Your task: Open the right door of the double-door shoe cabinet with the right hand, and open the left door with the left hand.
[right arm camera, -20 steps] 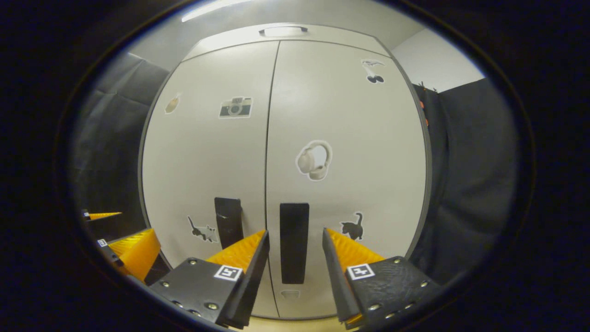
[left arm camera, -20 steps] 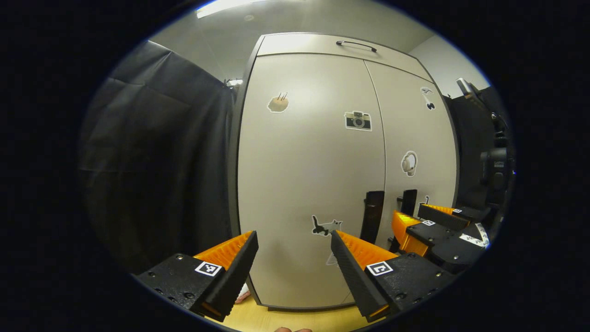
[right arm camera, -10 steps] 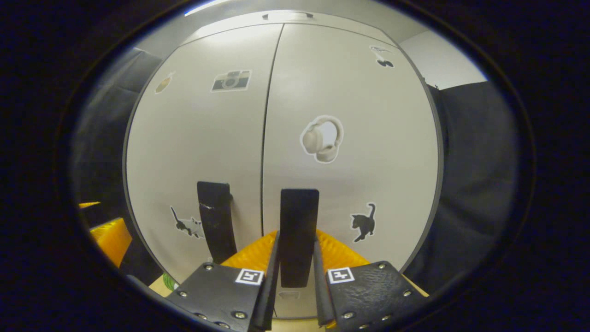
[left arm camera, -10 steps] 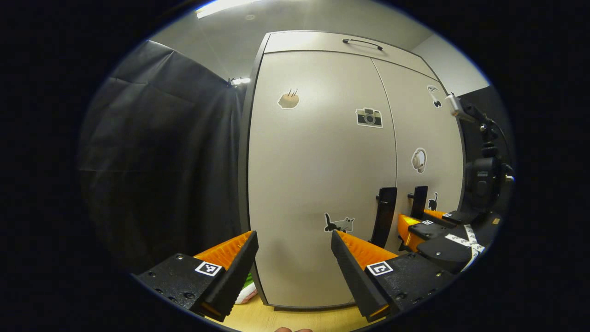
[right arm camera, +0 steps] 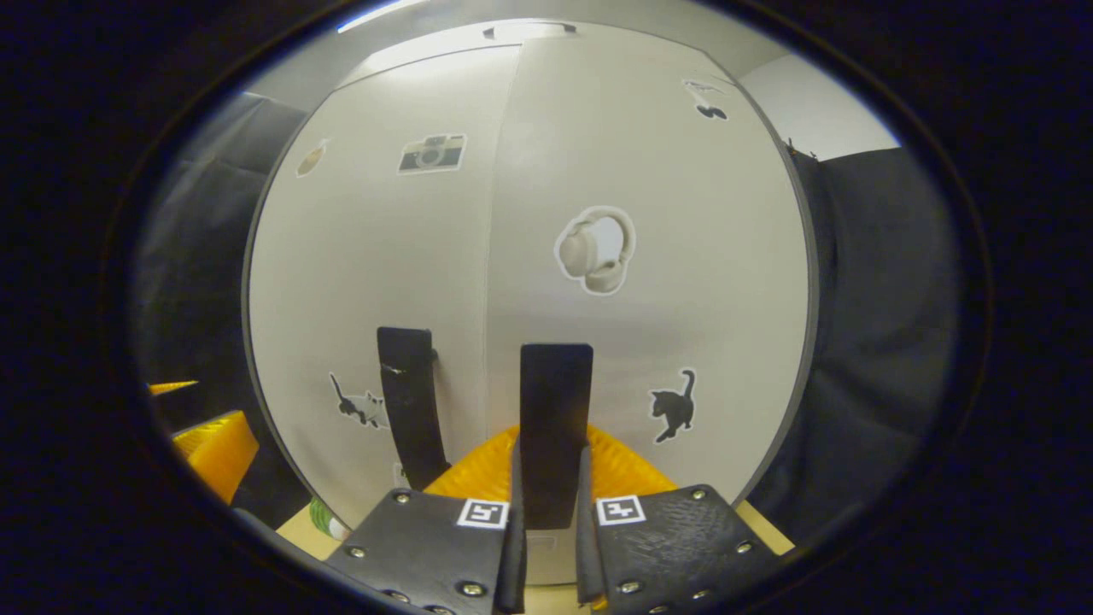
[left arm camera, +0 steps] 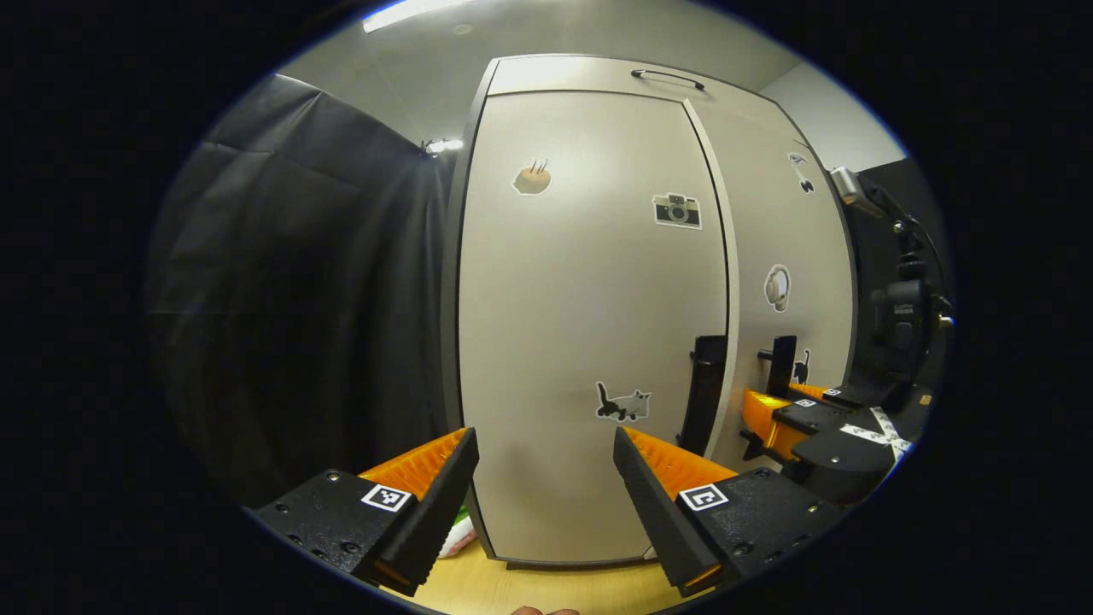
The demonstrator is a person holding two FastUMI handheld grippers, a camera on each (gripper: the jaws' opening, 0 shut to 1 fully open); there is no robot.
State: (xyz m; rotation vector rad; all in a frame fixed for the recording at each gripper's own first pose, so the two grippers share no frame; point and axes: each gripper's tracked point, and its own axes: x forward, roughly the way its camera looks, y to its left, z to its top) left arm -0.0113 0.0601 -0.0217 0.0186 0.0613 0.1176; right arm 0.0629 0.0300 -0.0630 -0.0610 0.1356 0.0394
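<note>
Right gripper (right arm camera: 551,521) clamped on right door handle (right arm camera: 555,410); handle's foot hidden

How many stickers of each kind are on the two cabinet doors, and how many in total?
Cat stickers: 2
Camera sticker: 1
Headphones sticker: 1
Other stickers, too small to identify: 2
Total: 6

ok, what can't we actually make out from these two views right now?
- Cabinet inside: hidden behind the left door and right door in both views.
- Lower end of the right door handle: covered by the right gripper in the right gripper view.
- Small green and white thing at the cabinet's foot: mostly behind the left gripper in the left gripper view, can't identify.
</note>
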